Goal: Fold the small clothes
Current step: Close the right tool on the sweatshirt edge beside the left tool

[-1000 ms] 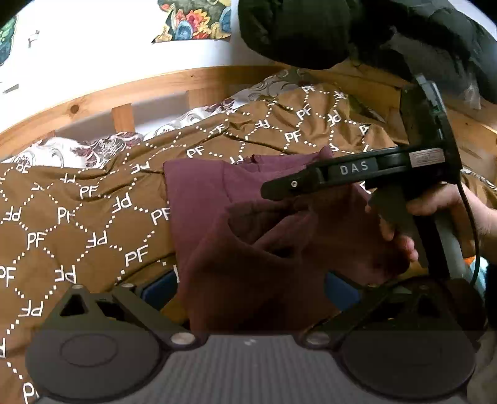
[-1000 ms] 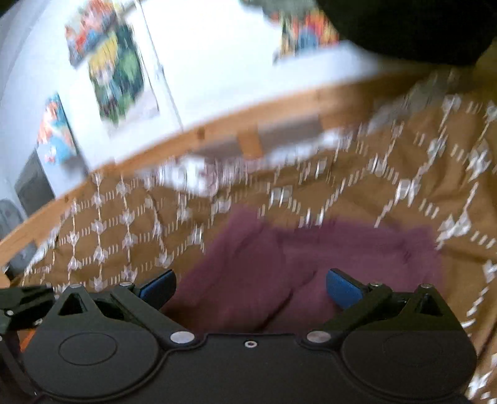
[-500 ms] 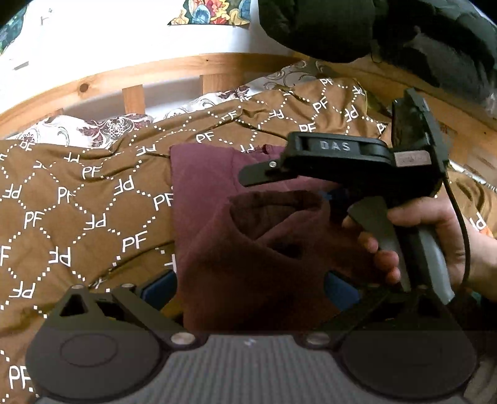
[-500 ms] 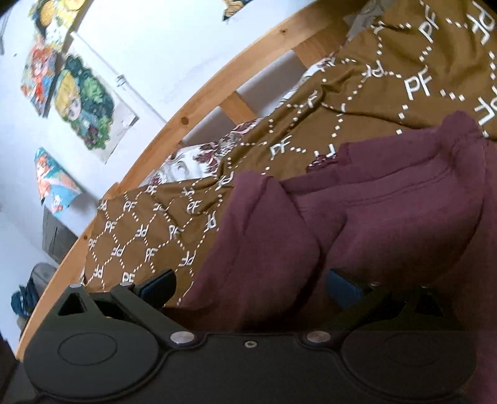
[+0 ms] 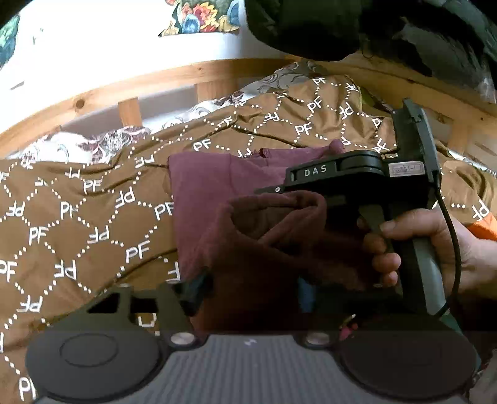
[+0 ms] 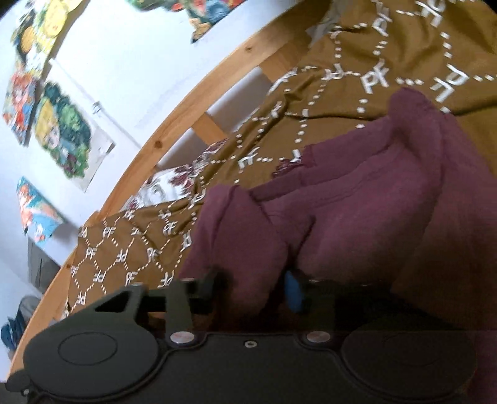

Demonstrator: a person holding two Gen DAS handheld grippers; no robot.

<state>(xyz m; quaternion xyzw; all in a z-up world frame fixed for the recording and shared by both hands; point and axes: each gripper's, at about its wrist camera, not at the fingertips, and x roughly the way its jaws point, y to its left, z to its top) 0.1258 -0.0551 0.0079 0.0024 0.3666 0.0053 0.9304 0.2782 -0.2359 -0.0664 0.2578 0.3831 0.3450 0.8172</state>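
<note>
A maroon garment (image 5: 211, 192) lies on the brown quilt, its near part lifted and bunched. My left gripper (image 5: 251, 289) has its fingers closed in on a fold of the maroon cloth. The right gripper's body (image 5: 366, 174) shows in the left wrist view, held by a hand just right of that fold. In the right wrist view the right gripper (image 6: 254, 286) is shut on another fold of the maroon garment (image 6: 357, 199), which fills the view's right half.
A brown quilt (image 5: 77, 223) with white "PF" lettering covers the bed. A wooden bed rail (image 5: 155, 84) and white wall with posters (image 6: 62, 130) stand behind. Dark clothing (image 5: 341, 25) hangs at the upper right.
Both grippers' fingers have closed in from wide apart onto folds of the maroon garment. The right gripper has moved closer to the cloth and tilted.
</note>
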